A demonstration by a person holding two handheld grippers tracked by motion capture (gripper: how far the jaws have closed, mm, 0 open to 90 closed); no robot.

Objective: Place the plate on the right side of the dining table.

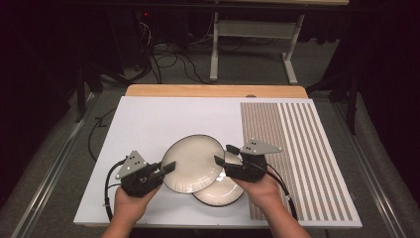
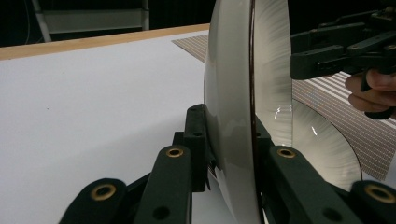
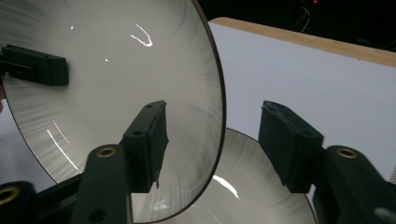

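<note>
Dark room, white board (image 1: 148, 124) – left gripper (image 1: 166, 168) jaws clamped on upper plate (image 1: 193, 161), right gripper (image 1: 224, 154) jaws apart astride its rim.

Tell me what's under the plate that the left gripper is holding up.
A second plate lies on the white board beneath the raised plate, which the left gripper holds. Only its right and lower part shows; the rest is covered, so whether the two plates touch is unclear.

White board (image 1: 148, 124), striped mat (image 1: 307, 148), perhaps cables (image 1: 168, 62) behind.
</note>
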